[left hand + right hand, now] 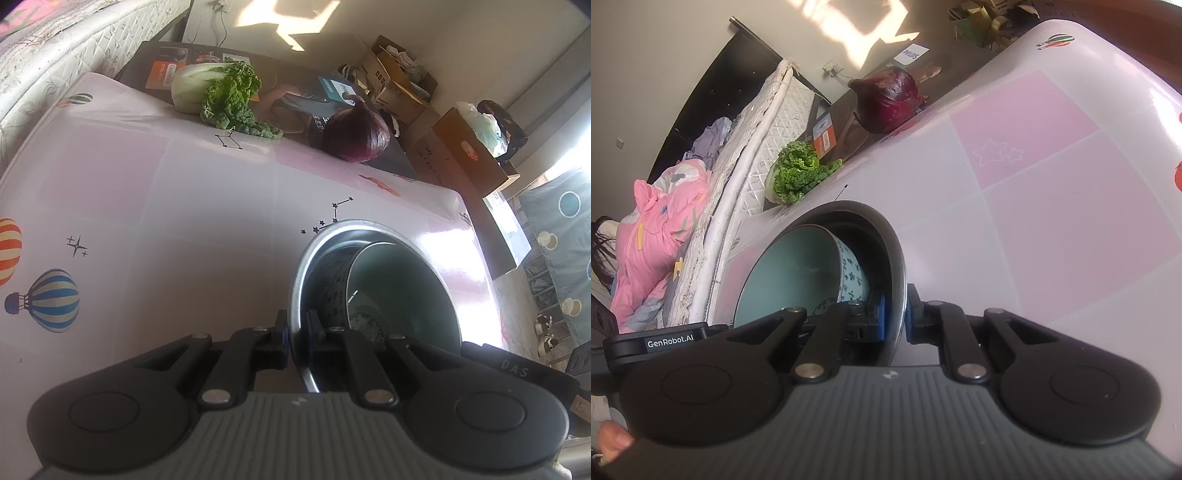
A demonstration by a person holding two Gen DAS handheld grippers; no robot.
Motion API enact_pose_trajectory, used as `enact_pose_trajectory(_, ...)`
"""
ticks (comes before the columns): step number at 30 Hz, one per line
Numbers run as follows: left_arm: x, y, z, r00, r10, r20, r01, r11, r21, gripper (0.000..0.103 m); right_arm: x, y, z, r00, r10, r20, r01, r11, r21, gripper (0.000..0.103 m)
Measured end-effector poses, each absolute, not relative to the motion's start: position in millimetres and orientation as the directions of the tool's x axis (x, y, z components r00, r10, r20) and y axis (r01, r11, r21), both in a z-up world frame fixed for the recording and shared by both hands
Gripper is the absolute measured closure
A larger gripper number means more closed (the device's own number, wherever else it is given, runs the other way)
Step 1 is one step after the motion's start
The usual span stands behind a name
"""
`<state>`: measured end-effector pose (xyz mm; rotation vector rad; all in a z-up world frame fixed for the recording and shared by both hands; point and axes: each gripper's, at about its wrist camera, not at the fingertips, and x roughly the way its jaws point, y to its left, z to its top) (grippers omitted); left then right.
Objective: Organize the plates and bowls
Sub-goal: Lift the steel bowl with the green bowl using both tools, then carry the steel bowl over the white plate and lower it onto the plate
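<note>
A steel bowl (436,258) (886,236) is held over the pink patterned table (184,206) (1052,206), gripped on opposite sides of its rim. Inside it sits a pale green ceramic bowl (402,288) (798,273) with a dark floral pattern on its outside. My left gripper (297,332) is shut on the steel bowl's rim, one finger inside the wall and one outside. My right gripper (894,317) is shut on the same rim from the other side, its blue pads pressed against the metal.
A leafy cabbage (218,92) (798,170) and a red onion (356,134) (886,99) lie at the table's far edge on a dark box (295,74). A mattress (55,55) (757,155) borders one side. Cardboard boxes (465,155) stand beyond.
</note>
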<state>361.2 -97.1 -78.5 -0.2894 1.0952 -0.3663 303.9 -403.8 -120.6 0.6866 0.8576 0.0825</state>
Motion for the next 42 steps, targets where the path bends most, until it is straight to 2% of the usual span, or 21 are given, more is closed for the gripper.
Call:
enact_pose_trajectory(21,357.1,-98.3,-66.1,0.430,-0.437,-0.790,0.161,0.898,-0.409,0.095,296.7,-406.4,-104.1,0.687,0.312,-0.657,0.189,0.796,0.575,0.092)
enact_pose_trajectory(42,299.4,-91.0,-12.7,0.458,-0.462,-0.760,0.203,0.886,-0.416,0.095,233.4,-399.3,-50.1,0.715,0.300,-0.632,0.180,0.794,0.580,0.092)
